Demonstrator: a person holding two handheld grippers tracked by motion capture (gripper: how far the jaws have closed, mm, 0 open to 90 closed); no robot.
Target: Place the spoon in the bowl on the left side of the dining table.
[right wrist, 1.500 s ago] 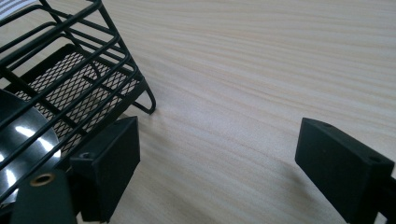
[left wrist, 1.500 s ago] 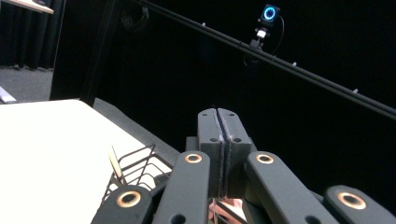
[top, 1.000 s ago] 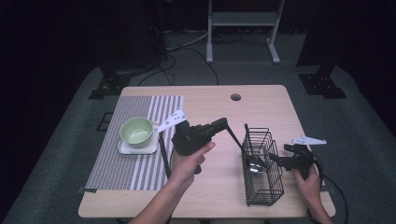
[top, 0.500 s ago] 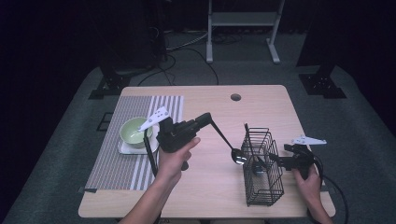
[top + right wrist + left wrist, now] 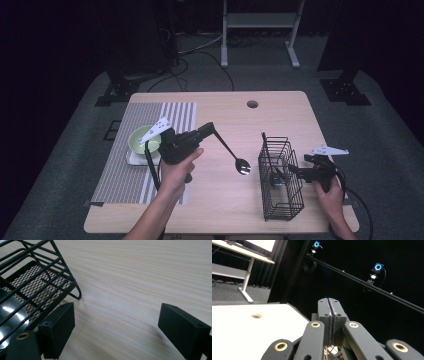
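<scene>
Spoon [image 5: 235, 156] is out of the wire basket [image 5: 280, 200] and hangs over the bare table [image 5: 280, 107], its handle pinched in your left tongs [image 5: 209, 131], which are clenched tight. Your right tongs [image 5: 292, 170] stand spread wide beside the basket, gripping nothing. Left to do, I judge: carry the spoon across to the green bowl [image 5: 142, 140] on the striped mat [image 5: 145, 165].

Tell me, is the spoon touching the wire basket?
Apart. In the high view the spoon, held by the left gripper, ends short of the basket, with bare table showing between its bowl and the basket's near wall.
</scene>
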